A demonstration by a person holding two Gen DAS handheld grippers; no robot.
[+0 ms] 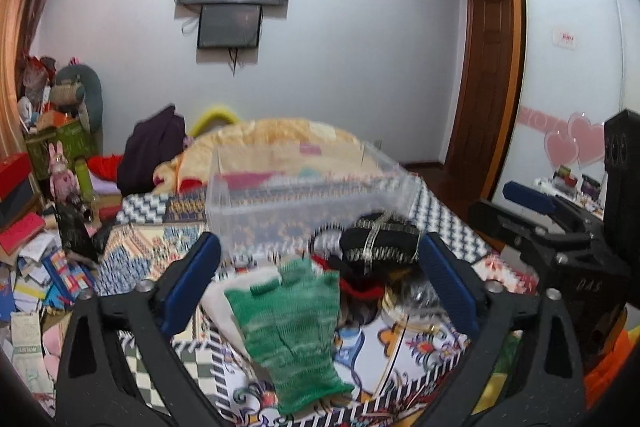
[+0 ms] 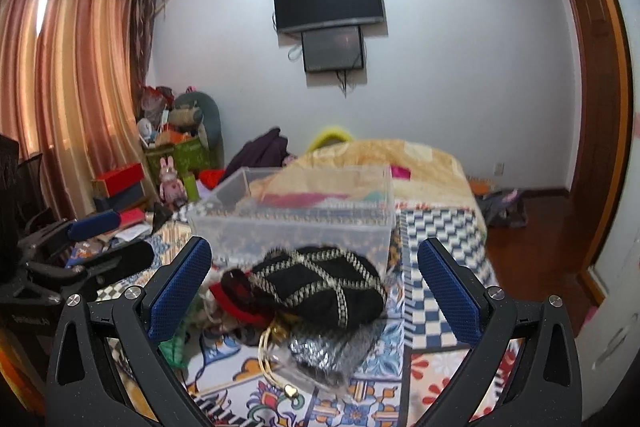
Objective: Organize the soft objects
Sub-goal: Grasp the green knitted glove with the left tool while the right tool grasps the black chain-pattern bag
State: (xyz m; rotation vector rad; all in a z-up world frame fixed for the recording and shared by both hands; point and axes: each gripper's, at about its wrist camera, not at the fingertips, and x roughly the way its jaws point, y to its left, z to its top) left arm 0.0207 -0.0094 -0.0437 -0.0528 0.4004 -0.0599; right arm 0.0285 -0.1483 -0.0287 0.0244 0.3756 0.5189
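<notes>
A green knit glove [image 1: 292, 327] lies on the patterned bedspread between the open fingers of my left gripper [image 1: 320, 251]. Behind it lie a black hat with gold trim [image 1: 376, 241] and a red-edged item [image 1: 362, 289]. A clear plastic bin [image 1: 304, 195] stands farther back. In the right wrist view my right gripper [image 2: 314, 257] is open and empty around the black hat [image 2: 320, 285], with a silver sequined pouch [image 2: 324, 351] and gold rings [image 2: 272, 343] in front and the bin [image 2: 296, 219] behind.
A yellow quilt [image 2: 380, 163] is heaped behind the bin. Boxes, a pink bunny toy [image 2: 171, 181] and clutter fill the left side. The bed's right edge drops to a wood floor [image 2: 532, 247]. My right gripper [image 1: 560, 239] shows at right in the left wrist view.
</notes>
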